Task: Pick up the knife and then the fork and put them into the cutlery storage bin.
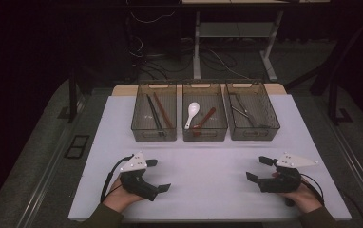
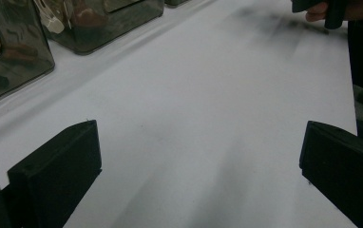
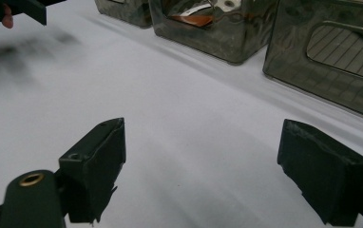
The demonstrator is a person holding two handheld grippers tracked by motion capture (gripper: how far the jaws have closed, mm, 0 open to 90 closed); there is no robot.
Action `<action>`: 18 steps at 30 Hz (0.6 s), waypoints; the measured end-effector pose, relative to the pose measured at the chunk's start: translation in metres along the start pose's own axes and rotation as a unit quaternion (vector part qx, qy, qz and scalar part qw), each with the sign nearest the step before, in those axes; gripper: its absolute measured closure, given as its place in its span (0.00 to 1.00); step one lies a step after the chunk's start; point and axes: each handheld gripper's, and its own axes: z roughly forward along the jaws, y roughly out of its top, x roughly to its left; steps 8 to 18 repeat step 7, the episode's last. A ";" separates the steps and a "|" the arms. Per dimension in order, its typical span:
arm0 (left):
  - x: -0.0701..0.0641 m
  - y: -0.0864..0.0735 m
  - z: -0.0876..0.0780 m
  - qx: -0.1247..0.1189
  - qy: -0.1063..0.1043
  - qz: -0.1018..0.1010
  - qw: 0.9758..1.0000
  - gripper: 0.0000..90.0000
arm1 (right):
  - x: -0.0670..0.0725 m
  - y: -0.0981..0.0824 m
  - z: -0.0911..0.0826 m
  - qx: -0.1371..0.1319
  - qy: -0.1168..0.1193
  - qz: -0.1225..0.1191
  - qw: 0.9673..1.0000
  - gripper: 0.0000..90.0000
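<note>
The left gripper (image 1: 157, 175) rests low on the white desk (image 1: 208, 166), jaws wide apart with nothing between them. The three bins stand well beyond; the middle bin (image 1: 205, 135) holds a white spoon (image 1: 192, 114). The right gripper (image 1: 260, 168) is likewise wide open and holds nothing.

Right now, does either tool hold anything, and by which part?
Nothing is held. The left tool and the right tool are both open above the white table.
</note>
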 end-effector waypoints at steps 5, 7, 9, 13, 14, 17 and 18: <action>0.000 0.000 0.000 0.000 0.000 0.000 1.000 0.00 | -0.002 -0.002 0.001 0.003 -0.002 0.000 1.000 0.18; 0.000 0.000 0.000 0.000 -0.001 0.000 1.000 0.00 | -0.002 -0.001 0.000 0.002 0.000 0.001 1.000 0.18; 0.000 0.000 0.000 0.000 -0.001 0.000 1.000 0.00 | -0.002 -0.001 0.000 0.002 0.000 0.001 1.000 0.18; 0.000 0.000 0.000 0.000 -0.001 0.000 1.000 0.00 | -0.002 -0.001 0.000 0.002 0.000 0.001 1.000 0.18; 0.000 0.000 0.000 0.000 -0.001 0.000 1.000 0.00 | -0.002 -0.001 0.000 0.002 0.000 0.001 1.000 0.18; 0.000 0.000 0.000 0.000 -0.001 0.000 1.000 0.00 | -0.002 -0.001 0.000 0.002 0.000 0.001 1.000 0.18; 0.000 0.000 0.000 0.000 -0.001 0.000 1.000 0.00 | -0.002 -0.001 0.000 0.002 0.000 0.001 1.000 0.18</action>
